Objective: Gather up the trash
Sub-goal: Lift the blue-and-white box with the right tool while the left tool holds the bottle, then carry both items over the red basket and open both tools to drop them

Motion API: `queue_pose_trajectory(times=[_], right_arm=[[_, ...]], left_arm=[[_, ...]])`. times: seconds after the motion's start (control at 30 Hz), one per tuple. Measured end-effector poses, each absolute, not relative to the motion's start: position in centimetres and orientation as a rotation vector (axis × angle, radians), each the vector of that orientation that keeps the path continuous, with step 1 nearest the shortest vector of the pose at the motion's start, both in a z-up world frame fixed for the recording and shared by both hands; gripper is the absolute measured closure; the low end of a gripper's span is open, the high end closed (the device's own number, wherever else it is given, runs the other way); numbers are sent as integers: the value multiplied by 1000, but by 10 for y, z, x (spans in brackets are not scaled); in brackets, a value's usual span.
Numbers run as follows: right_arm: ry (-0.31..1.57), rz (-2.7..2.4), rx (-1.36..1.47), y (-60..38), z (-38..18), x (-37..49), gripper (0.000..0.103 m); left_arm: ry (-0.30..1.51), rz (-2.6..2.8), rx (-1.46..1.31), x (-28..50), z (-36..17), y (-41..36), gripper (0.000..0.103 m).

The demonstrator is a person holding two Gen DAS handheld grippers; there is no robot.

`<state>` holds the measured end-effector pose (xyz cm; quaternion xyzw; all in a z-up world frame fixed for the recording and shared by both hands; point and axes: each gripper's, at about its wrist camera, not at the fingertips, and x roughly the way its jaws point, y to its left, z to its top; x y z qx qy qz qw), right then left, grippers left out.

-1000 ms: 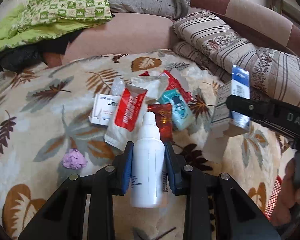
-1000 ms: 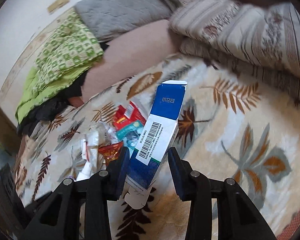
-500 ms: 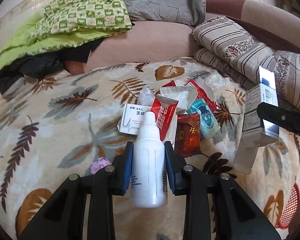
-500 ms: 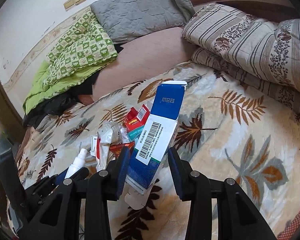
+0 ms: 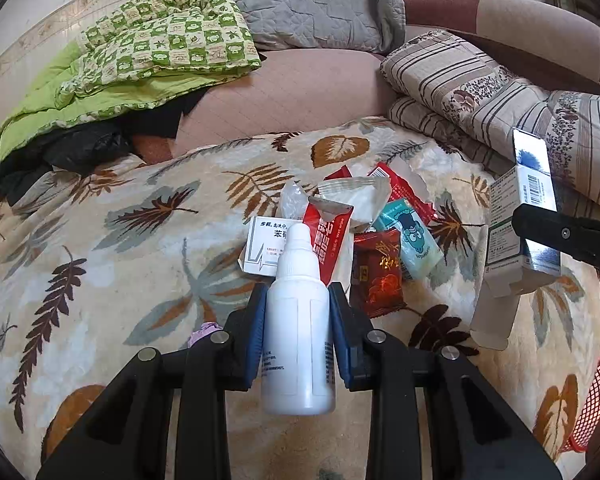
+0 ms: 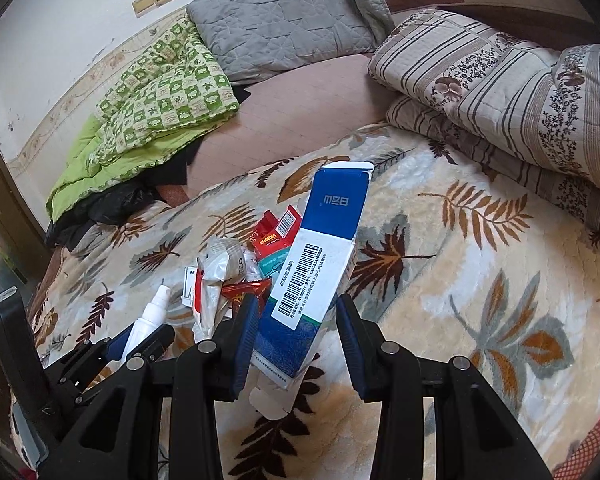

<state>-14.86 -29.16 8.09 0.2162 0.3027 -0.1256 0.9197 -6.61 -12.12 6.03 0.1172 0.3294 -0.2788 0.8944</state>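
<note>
White nozzle-capped bottle [image 5: 298,332] (plain, opaque)

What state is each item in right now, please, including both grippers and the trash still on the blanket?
Left gripper: shut on the white bottle.
White bottle: capped, held off the blanket.
Right gripper: shut on the blue box.
Blue box: both end flaps open, held tilted.
Red wet-wipe sachet: torn open, lying in the pile.
Teal packet: lying flat.
Purple wad: crumpled, apart from the pile.
Red mesh basket: mostly out of frame.
</note>
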Motion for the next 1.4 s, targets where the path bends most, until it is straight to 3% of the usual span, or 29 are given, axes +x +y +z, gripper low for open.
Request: queue_pose_trajectory(times=[1.07,1.4], right_arm=[[636,-261,447,-294,77,-150,60],[584,-373,557,-332,98,-233,60]], left_arm=[[717,-669,202,-68,64,-128,74],[734,-1073,216,-148,77,-172,74]])
